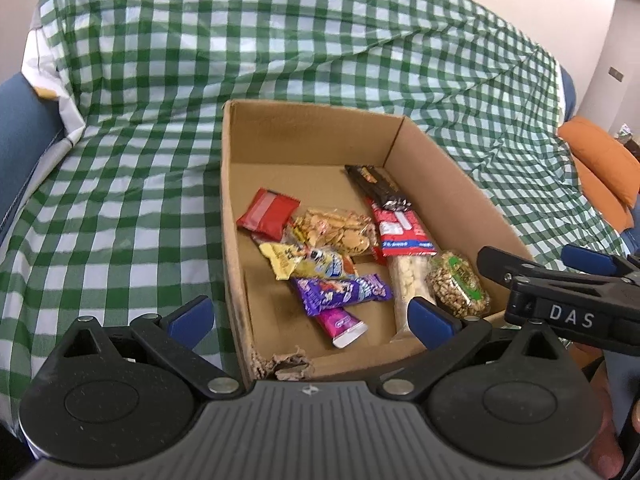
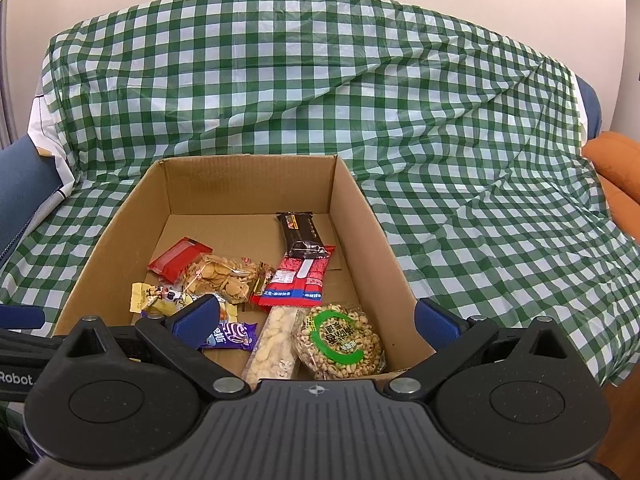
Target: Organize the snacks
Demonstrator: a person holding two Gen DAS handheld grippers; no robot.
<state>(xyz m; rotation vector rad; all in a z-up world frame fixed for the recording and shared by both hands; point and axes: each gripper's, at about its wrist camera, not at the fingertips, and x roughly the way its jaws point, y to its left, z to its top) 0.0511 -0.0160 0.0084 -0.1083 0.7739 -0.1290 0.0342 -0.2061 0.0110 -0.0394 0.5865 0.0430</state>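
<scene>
An open cardboard box sits on a green checked cloth and holds several snack packets. Among them are a red packet, a clear bag of round crackers, a purple packet, a dark bar and a round puffed-grain cake. My left gripper is open and empty above the box's near edge. My right gripper is open and empty over the box's near right part; it also shows in the left wrist view.
The checked cloth covers a sofa seat and back. An orange cushion lies at the right. A blue armrest is at the left. The box's near corner is torn.
</scene>
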